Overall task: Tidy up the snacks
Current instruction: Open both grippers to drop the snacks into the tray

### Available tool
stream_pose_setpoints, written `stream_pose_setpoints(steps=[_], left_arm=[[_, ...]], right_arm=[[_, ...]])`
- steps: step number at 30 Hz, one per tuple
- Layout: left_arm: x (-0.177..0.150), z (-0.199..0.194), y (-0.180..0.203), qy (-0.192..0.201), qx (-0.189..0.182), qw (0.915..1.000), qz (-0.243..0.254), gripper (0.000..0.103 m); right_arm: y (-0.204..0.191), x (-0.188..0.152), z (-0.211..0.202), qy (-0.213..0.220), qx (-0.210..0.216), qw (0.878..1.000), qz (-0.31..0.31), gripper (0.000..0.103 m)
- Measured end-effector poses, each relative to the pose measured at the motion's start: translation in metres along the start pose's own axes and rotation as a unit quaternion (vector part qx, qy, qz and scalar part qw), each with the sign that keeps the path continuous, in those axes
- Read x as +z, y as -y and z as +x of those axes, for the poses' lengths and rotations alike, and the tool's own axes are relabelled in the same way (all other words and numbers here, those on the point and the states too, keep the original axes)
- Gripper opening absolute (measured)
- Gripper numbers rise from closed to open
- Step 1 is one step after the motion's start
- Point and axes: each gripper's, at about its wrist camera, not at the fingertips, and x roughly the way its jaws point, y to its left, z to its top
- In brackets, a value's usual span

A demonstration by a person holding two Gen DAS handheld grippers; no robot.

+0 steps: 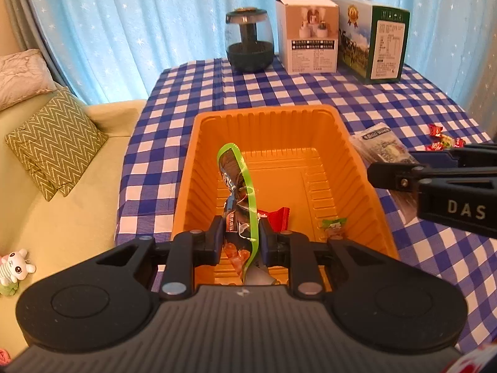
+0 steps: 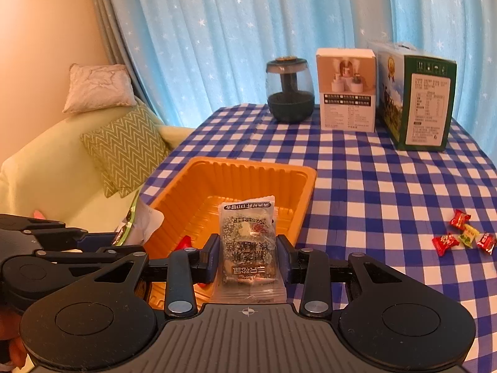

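Snack packets stand lengthwise: left gripper [image 1: 239,236] jaws clench green-edged packet [image 1: 239,192], right gripper [image 2: 248,255] jaws clench speckled packet [image 2: 248,239].

One orange tray [image 2: 306,183], two boxes [image 2: 346,90] – four loose candies [image 2: 445,242] on the cloth.

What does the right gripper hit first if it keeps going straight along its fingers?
Most likely the orange tray. The right gripper, shut on a clear snack packet, points down over the tray's near right corner, so the packet would probably meet the tray floor or right wall first. Depth is hard to judge.
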Motion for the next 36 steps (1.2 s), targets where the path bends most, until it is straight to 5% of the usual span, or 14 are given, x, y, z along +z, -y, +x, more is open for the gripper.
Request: stream_pose_setpoints(steps=[11, 33, 36], left_arm=[[0.002, 0.035, 0.005, -0.032, 0.022, 0.9982, 0.045, 0.022], [-0.004, -0.004, -0.03, -0.001, 0.016, 0.9991, -0.039, 0.022], [-0.006, -0.011, -0.033, 0.003, 0.018, 0.9988, -0.046, 0.022]], right_arm=[[0.005, -0.003, 0.015, -0.012, 0.003, 1.0, 0.013, 0.038], [-0.002, 0.002, 0.022, -0.011, 0.05, 0.998, 0.035, 0.039], [0.0, 0.004, 0.021, -0.007, 0.057, 0.998, 0.039, 0.065]])
